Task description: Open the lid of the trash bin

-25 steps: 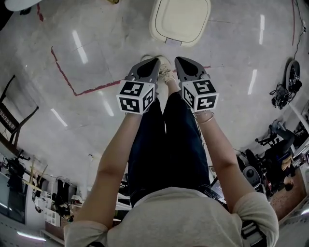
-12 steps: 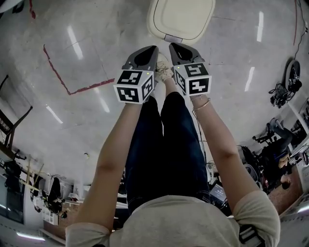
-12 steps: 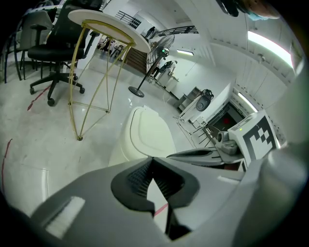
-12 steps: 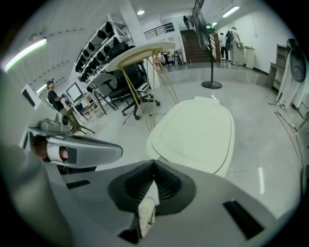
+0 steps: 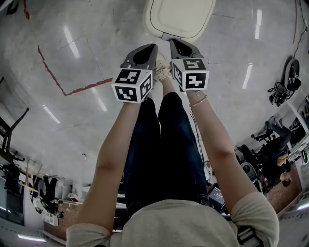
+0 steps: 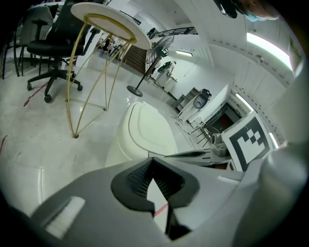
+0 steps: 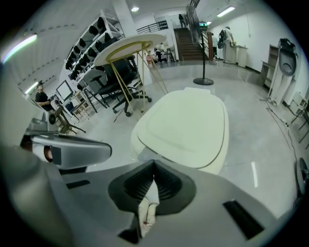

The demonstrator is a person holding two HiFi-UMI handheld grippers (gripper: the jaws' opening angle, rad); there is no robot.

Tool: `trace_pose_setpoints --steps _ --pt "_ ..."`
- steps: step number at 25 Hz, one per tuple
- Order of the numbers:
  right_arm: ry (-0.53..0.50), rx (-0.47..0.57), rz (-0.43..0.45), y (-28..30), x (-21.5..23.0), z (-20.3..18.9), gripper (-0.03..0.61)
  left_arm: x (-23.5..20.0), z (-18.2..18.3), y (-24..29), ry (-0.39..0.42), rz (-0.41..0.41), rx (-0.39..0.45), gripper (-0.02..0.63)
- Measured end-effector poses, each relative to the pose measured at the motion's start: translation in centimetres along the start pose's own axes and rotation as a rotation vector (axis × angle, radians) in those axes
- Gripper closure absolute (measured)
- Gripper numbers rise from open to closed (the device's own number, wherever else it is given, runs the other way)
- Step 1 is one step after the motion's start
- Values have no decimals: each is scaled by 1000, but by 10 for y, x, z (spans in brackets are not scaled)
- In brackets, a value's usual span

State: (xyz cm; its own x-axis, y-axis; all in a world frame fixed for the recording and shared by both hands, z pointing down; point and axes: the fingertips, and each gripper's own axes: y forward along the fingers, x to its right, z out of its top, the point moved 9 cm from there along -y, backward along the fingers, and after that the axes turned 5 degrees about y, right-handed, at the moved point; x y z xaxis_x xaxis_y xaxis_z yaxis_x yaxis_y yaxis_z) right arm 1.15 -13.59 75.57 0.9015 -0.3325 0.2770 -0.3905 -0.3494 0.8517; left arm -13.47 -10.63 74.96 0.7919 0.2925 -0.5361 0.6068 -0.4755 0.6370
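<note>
In the head view the trash bin (image 5: 179, 19) stands on the pale floor (image 5: 96, 43) at the top centre of the frame, its cream lid (image 5: 181, 14) lying flat and closed. The person's two forearms reach forward over dark trousers, each holding a claw with a marker cube at its back. The right claw (image 5: 175, 43) points at the near edge of the bin, its tip just at the small grey tab (image 5: 171, 37) below the lid; whether it touches cannot be told. The left claw (image 5: 151, 48) sits just beside it, a little lower and to the left, short of the bin. A light shoe (image 5: 163, 71) shows between the two. In the right gripper view the right claw (image 7: 154, 164) has its ribbed pads drawn together at the tip with nothing gripped, and the lid (image 7: 188, 125) fills the middle of the frame directly above the tip. In the left gripper view the left claw (image 6: 152, 161) is likewise closed and empty; the bin (image 6: 147, 132) lies above and slightly left of its tip, and the right claw (image 6: 193, 155) enters from the right. A round desk (image 6: 106, 19) on thin yellow legs and a black office chair (image 6: 53, 46) stand at the upper left. Red tape (image 5: 53, 72) marks the floor at the left of the head view.
</note>
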Motion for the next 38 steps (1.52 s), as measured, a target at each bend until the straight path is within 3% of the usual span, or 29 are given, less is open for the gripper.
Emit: trace_pose_setpoints --steps 10,19,25,38 --pt "86 23 5 4 5 -8 571 3 -5 5 9 21 -22 604" --pt "100 10 -39 6 -1 -4 571 3 -5 1 9 10 -37 604" --pt "97 5 -11 1 1 -1 571 5 0 -6 15 14 -40 604" --pt "117 104 0 -76 -12 19 571 33 40 -45 131 -17 -38 604"
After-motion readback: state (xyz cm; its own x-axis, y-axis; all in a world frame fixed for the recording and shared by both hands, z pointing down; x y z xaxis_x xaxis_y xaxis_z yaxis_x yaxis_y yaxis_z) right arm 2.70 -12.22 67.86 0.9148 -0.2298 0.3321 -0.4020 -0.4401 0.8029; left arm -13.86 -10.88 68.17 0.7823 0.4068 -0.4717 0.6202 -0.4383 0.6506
